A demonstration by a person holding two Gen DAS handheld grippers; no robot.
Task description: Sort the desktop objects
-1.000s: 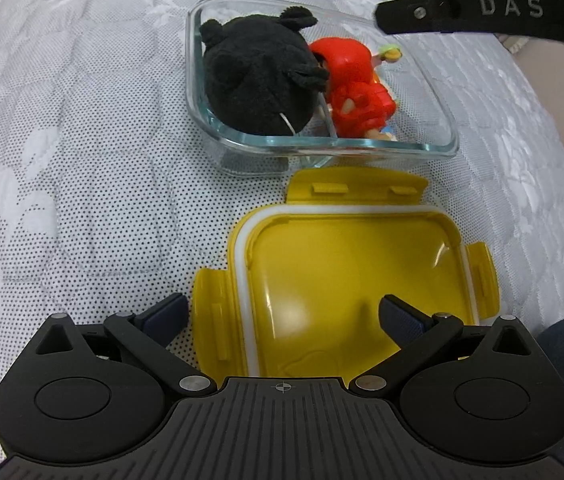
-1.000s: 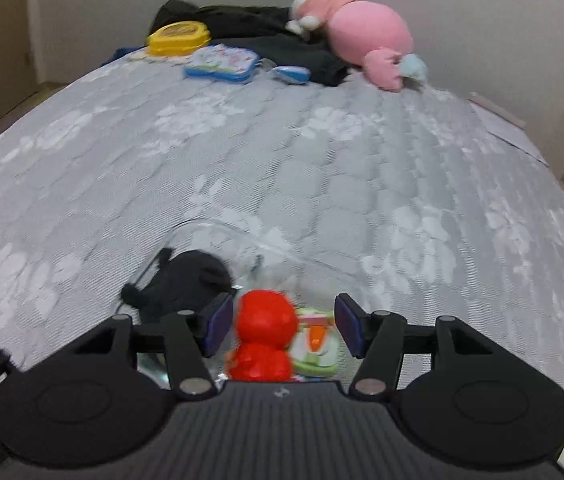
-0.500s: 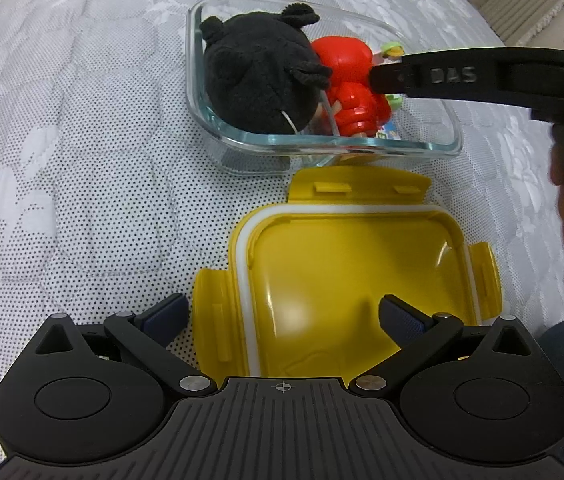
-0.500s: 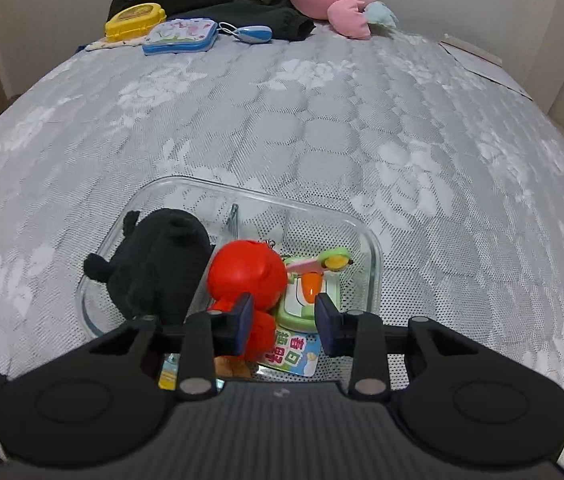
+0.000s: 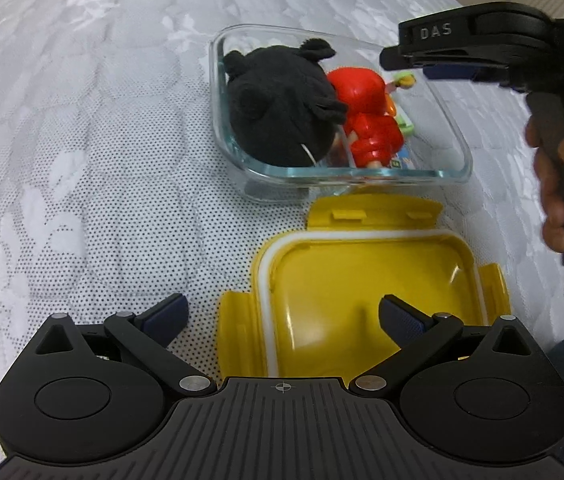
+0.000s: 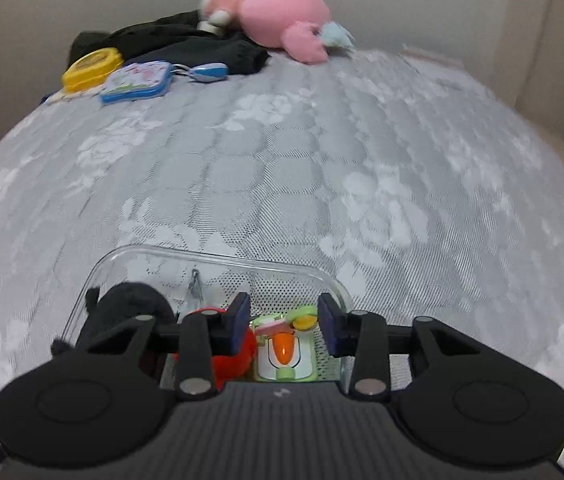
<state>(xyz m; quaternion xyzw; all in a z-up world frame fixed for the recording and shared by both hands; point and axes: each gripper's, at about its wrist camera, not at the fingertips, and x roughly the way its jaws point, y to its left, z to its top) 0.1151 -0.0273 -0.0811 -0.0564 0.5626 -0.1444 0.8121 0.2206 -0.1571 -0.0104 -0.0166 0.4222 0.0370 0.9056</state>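
Inside the glass container [image 5: 456, 148], beside the black plush [image 5: 282, 116] and red figure [image 5: 366, 120], lies the green-and-white toy [image 6: 284, 354]; the right gripper [image 6: 284, 322] hovers above with narrowed, just-reopening empty jaws and should straddle it squarely, while the left gripper [image 5: 282, 316] gapes wide over the yellow lid [image 5: 362, 280].

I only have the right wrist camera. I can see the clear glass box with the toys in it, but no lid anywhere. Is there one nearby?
Observer: Yes. The left wrist view shows a yellow plastic snap-lock lid lying with its white seal facing up on the grey quilted bedcover, close beside the clear glass box.
Operator: Is the left claw holding that lid?
Observer: No. The left claw hangs open above the lid, with nothing pressed between its pads.
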